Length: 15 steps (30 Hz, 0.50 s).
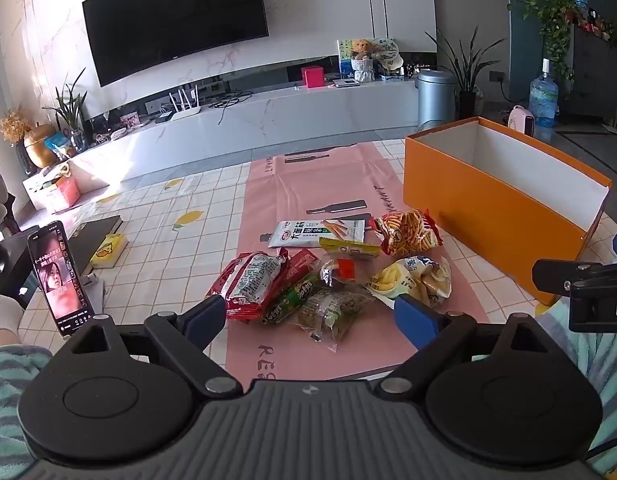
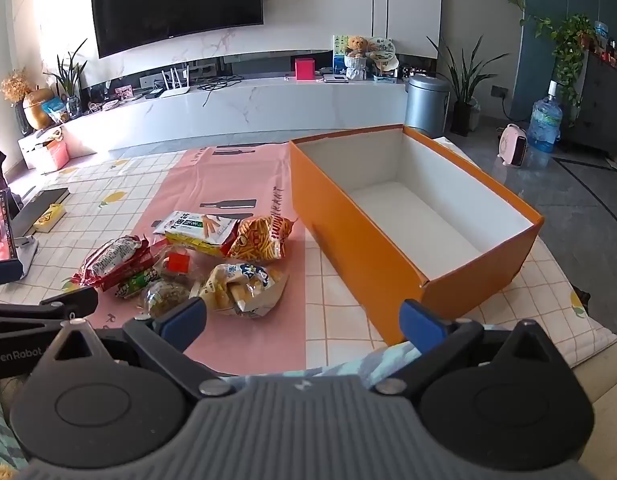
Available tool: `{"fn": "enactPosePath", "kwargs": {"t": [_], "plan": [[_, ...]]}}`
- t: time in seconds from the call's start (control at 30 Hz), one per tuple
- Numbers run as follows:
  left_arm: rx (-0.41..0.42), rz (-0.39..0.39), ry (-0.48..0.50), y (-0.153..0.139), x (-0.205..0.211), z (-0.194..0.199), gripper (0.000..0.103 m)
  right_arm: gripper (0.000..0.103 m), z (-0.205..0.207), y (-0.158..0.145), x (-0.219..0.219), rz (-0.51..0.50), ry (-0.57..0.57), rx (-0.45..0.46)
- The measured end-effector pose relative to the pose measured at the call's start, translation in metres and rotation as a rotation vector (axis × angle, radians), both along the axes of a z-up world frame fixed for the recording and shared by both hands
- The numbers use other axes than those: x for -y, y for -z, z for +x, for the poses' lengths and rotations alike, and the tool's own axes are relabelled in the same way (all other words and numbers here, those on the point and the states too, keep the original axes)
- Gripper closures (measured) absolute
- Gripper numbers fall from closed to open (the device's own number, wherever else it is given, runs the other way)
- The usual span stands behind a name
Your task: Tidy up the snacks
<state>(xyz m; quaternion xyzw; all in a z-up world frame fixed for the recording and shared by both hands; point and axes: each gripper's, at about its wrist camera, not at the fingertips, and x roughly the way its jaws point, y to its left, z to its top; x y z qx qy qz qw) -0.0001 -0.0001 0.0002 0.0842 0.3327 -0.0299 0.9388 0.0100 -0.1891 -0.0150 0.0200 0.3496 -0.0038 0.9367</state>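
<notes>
1. Two tools are being held with jaws spread wide and nothing between them: the left tool (image 1: 306,316) is hovering at the near edge of the snack pile (image 1: 332,272), and the right tool (image 2: 304,318) is being held between the pile and the orange box (image 2: 364,248).
2. Several packets are being kept heaped on the pink mat (image 1: 328,184), near the middle of the surface, while the orange box is standing open and bare inside toward the right edge.
3. Slippage is being risked: the wrappers are glossy and overlapping, so two packets may be pinched at once, or a neighbour such as the red packet (image 1: 250,280) may be dragged along.
4. Crushing is being risked for the puffed yellow bag (image 1: 414,280) and the stick-snack bag (image 1: 410,230) if the jaws are being closed hard on them.
5. Collision is being risked, since the tools are being held close together beside the pile; the propped phone (image 1: 60,278) at the left edge could also be toppled.
6. Lower packets are being hidden under upper ones, so their number cannot be told; the box's near corner is being cut off by the right tool.
</notes>
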Motion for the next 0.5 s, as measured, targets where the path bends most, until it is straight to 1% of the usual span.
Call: {"fn": "enactPosePath", "kwargs": {"t": [0.5], "plan": [[0.001,0.002,0.001,-0.0018,-0.0004,-0.0001,0.0,0.004,-0.0013,-0.0018,-0.0028,0.001,-0.008,0.007]]}}
